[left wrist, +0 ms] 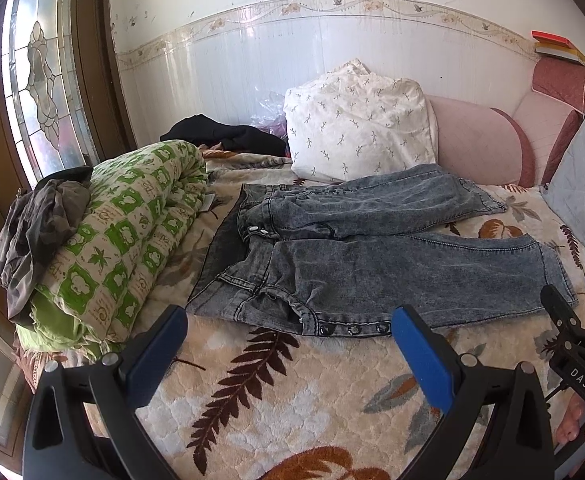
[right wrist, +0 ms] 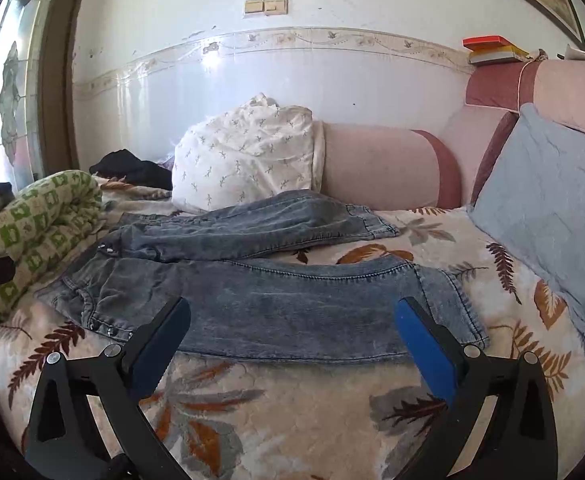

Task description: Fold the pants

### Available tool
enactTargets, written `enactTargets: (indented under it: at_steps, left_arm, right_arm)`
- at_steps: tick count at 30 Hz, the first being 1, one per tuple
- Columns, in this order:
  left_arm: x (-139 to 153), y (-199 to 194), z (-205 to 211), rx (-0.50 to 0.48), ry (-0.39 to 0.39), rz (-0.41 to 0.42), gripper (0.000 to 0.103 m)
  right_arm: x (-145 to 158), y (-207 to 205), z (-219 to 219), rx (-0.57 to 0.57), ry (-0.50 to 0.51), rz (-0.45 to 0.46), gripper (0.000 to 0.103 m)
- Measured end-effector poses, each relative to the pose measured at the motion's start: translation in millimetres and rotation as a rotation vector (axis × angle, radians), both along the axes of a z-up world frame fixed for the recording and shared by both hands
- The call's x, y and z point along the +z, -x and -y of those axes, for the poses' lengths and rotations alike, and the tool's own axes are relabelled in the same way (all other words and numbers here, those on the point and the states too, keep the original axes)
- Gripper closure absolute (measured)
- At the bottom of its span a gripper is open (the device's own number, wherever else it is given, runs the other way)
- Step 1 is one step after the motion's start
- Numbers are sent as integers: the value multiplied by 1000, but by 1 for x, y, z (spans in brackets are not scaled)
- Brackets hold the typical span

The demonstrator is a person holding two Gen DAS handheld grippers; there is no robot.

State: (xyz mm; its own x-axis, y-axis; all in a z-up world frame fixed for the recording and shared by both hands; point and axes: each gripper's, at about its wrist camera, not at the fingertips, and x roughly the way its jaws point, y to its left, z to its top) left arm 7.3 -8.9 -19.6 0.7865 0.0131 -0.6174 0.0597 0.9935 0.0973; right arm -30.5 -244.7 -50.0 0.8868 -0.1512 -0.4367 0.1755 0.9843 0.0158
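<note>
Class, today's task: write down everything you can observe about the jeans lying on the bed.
The jeans are grey-blue, acid-washed denim, spread flat and unfolded on the leaf-patterned bedspread. The waistband, open with metal buttons, lies toward the green rolled quilt; both legs stretch away from it, slightly splayed. The far leg touches the white pillow. Studs line the near edge by the pocket. Neither the left gripper nor the right gripper holds them.

The left gripper (left wrist: 288, 336) was spread wide, its blue-padded fingers (left wrist: 420, 352) holding nothing. The right gripper (right wrist: 292, 328) was equally wide apart and empty; in the left wrist view it showed at four o'clock, just beside the left one.
</note>
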Motion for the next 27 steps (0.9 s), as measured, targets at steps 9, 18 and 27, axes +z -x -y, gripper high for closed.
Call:
enactTargets:
  at_steps: [9,18,27]
  left_arm:
    - [-4,-1,1,-10,5,-2,0]
    - [-8,-2,1,-8,1,-10,0]
    - [-12,-3,0,-6,-5,-13,0]
  right_arm:
    - [1,-1,2,-1,-6,1,0]
    - [2,-1,2,0,-7,-1,0]
    - [0,-1,4,-1,-14,-4,0]
